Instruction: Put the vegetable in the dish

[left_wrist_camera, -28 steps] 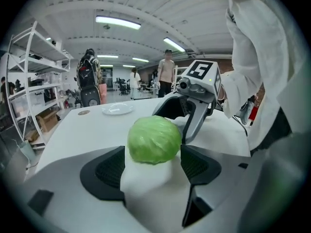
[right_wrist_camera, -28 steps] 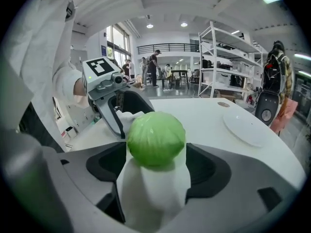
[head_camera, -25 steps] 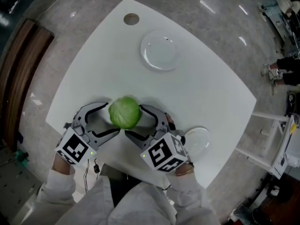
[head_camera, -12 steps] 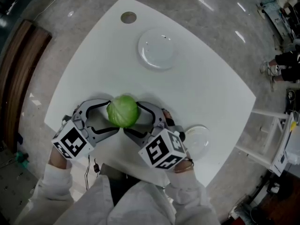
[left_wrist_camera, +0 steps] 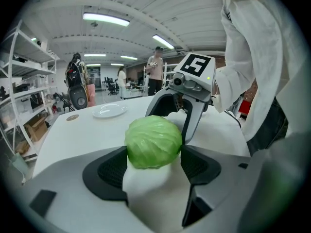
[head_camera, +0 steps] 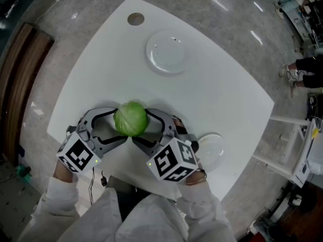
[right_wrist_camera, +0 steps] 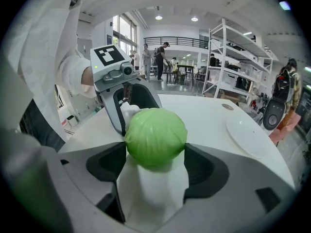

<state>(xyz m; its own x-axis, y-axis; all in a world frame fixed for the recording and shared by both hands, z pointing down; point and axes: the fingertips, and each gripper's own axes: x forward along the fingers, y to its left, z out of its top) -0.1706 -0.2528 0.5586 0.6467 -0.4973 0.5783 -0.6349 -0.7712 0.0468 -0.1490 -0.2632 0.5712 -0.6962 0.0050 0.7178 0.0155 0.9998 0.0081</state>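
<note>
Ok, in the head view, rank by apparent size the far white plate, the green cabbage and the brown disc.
Largest to smallest:
far white round plate
round green cabbage, though nearer the camera, so unsure
small brown round disc

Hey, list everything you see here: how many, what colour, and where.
cabbage: one, green, at the table's near side, between both grippers
plates: two, white, one far across the table, one at the near right edge
round disc: one, brown, table's far corner
table: one, white
shelf rack: one, white, on the floor at right
left gripper: grey, jaws on the cabbage
right gripper: grey, jaws on the cabbage
sleeves: two, white, nearest the camera
</note>
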